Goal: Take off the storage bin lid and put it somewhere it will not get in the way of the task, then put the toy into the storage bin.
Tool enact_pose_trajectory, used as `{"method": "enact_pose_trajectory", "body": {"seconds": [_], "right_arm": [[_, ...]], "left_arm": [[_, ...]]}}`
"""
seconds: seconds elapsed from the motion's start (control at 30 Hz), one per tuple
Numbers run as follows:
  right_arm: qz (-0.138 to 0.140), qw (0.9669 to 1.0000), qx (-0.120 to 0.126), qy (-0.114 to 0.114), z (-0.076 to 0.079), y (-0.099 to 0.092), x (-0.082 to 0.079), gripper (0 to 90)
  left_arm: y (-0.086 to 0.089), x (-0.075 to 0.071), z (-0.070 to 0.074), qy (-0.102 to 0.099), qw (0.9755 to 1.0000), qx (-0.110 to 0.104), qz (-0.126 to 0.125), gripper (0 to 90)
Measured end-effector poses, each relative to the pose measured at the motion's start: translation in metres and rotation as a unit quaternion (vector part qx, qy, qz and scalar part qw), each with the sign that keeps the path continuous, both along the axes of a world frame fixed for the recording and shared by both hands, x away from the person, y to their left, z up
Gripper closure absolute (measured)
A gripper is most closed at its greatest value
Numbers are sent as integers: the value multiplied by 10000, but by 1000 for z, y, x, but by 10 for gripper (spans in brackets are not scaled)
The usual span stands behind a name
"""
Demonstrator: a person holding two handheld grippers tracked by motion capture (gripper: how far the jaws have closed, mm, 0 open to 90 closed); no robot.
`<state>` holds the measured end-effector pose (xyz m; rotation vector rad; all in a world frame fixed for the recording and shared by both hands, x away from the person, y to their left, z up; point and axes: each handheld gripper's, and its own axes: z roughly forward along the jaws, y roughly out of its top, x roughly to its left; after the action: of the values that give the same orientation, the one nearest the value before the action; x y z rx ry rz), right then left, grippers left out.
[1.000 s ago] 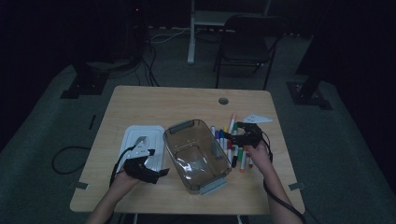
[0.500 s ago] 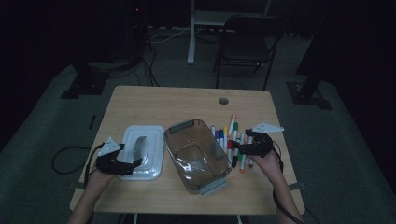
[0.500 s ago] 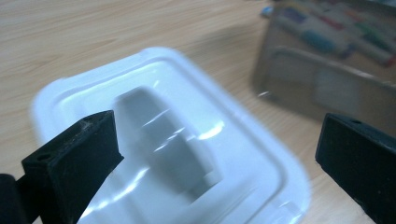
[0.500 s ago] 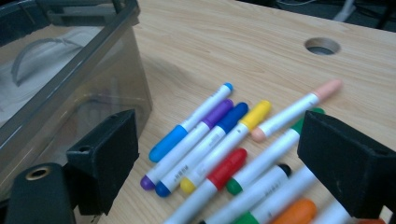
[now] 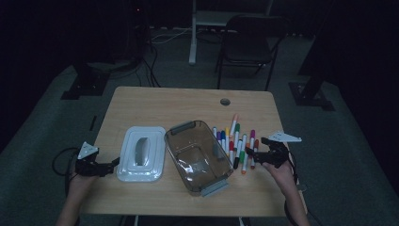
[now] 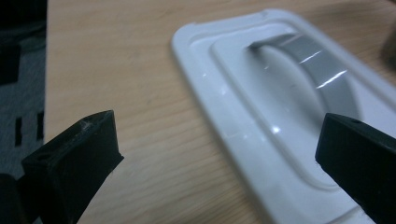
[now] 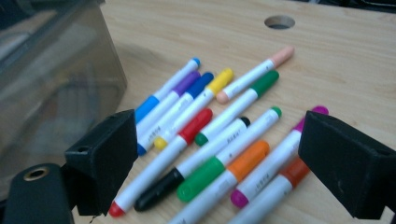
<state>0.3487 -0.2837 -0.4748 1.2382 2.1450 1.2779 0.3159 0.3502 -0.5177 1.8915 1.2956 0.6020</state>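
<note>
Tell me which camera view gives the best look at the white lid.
The high view shows the white lid whole, flat on the table left of the clear bin. The left gripper view shows part of it close up, its grey handle included, between open jaws. The right gripper view looks at the markers.

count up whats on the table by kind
markers: 12 that I can make out
clear bin: 1
white lid: 1
total: 14
</note>
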Motion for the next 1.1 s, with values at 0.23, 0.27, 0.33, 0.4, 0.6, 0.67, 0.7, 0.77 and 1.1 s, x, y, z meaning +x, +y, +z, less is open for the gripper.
{"method": "enact_pose_trajectory", "body": {"seconds": [0.23,0.27,0.33,0.4,0.6,0.67,0.7,0.77,1.1], "right_arm": [[-136,9984,-531,140,-11,-3,-5,137],[-204,9982,-547,148,-13,-5,-6,137],[-369,9978,-530,146,-14,-10,-7,137],[-464,9974,-529,128,-14,-12,-7,138],[-1214,9910,-552,-106,-10,-30,-7,210],[-1273,9905,-520,-27,-10,-32,-5,271],[-1290,9905,-389,258,-11,-34,-4,301],[-1307,9905,-274,314,-13,-33,-3,327],[-1481,9839,-516,858,-35,-14,12,350]], "left_arm": [[11,9,-19,395,9982,10,461,4],[12,10,-20,447,9976,56,526,4],[11,11,-23,541,9964,140,630,4],[11,11,-24,567,9960,181,664,4],[7,15,-27,767,9930,489,757,3],[6,16,-27,785,9927,489,772,3],[6,16,-27,789,9926,484,791,3],[5,17,-27,785,9921,481,846,3],[3,17,-28,731,9917,456,950,4]]}}
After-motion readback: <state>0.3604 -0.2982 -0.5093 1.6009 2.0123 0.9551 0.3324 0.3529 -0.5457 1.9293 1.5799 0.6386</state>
